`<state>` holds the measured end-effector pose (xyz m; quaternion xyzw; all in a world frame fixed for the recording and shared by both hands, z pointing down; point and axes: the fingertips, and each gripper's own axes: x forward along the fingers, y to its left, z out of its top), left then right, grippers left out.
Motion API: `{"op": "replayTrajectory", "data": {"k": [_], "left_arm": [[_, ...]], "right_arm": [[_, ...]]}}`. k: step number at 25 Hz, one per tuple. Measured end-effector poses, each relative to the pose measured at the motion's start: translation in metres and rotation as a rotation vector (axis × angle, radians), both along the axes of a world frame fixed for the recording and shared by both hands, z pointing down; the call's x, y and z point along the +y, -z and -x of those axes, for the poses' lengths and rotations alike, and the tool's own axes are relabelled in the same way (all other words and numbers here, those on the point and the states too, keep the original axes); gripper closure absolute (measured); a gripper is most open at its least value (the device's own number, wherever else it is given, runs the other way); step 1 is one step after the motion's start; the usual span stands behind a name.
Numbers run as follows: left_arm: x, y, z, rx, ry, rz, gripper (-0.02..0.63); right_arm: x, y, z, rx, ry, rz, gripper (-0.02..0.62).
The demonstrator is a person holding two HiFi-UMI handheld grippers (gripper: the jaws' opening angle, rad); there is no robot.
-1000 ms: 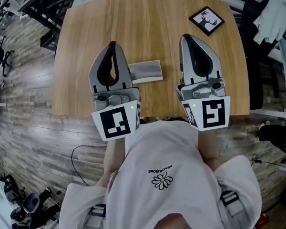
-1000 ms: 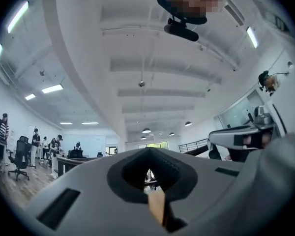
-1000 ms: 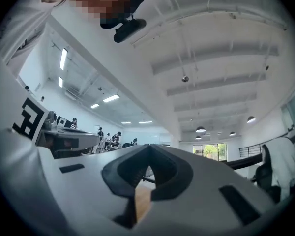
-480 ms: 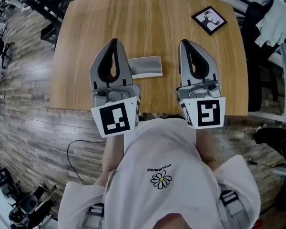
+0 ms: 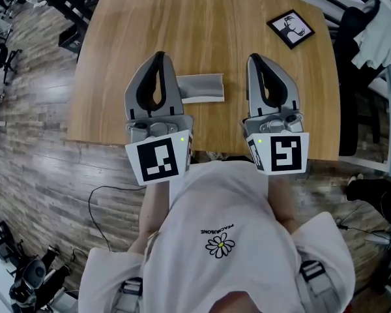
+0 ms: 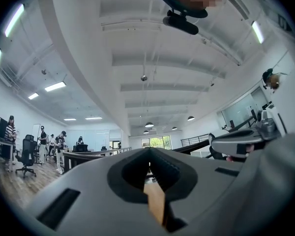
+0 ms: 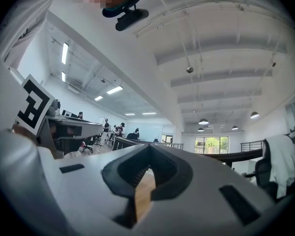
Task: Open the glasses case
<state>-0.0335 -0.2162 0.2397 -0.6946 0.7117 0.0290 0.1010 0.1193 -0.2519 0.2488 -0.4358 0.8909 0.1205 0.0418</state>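
Fingers (image 5: 134,87) of our left gripper (image 5: 158,57) and right gripper (image 5: 255,58) meet at their tips, gripping nothing, above the wooden table (image 5: 208,25). Between them lies the grey glasses case (image 5: 201,88), its left end behind the left gripper. Far right corner: a deer coaster (image 5: 290,29).

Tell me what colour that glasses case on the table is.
Grey. The glasses case shows best in the head view.
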Motion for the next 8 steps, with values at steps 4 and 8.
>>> {"op": "replayTrajectory", "data": {"k": [4, 8], "left_arm": [[0.0013, -0.0036, 0.0059, -0.003, 0.013, 0.019, 0.59], [0.0023, -0.004, 0.0087, 0.007, 0.018, 0.02, 0.591]], "right_arm": [[0.0016, -0.002, 0.0032, 0.015, 0.013, 0.006, 0.588], [0.0026, -0.0044, 0.0045, 0.028, 0.019, 0.007, 0.588]]}}
